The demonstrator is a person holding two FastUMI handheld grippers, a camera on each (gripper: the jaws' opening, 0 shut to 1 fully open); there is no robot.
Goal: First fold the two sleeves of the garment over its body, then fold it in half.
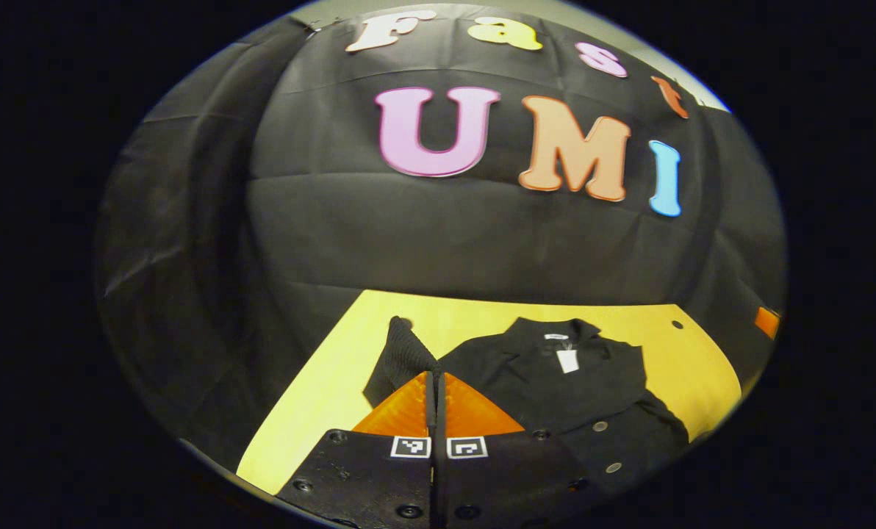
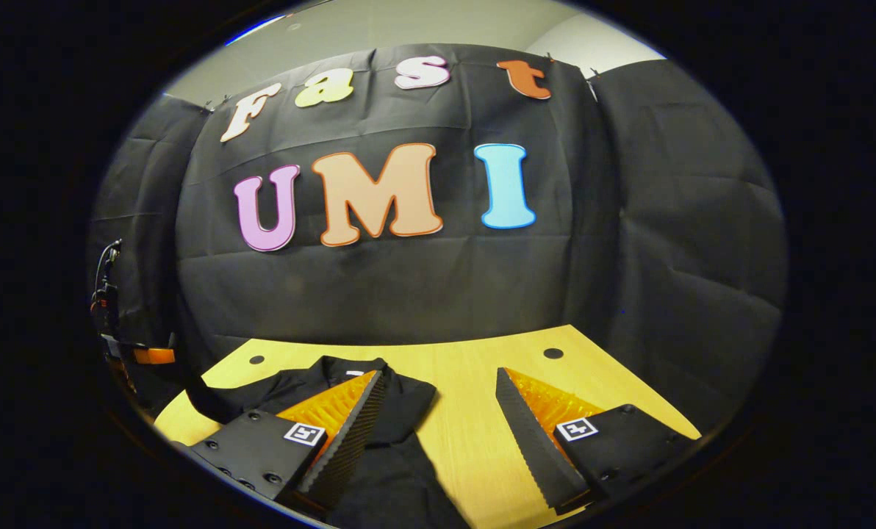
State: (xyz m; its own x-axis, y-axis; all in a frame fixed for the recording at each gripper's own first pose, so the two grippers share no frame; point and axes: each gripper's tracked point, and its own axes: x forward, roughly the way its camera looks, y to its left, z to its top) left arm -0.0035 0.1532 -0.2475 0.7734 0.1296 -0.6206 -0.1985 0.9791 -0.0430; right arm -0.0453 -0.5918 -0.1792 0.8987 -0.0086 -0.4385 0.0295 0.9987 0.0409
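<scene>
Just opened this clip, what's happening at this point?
A person with a gripper in each hand is folding a dark buttoned garment lying on a yellow table. The left gripper has its fingers closed together near the garment's left sleeve; whether it pinches fabric is unclear. The right gripper hangs open above the garment's edge. The body does not yet look folded in half.
</scene>
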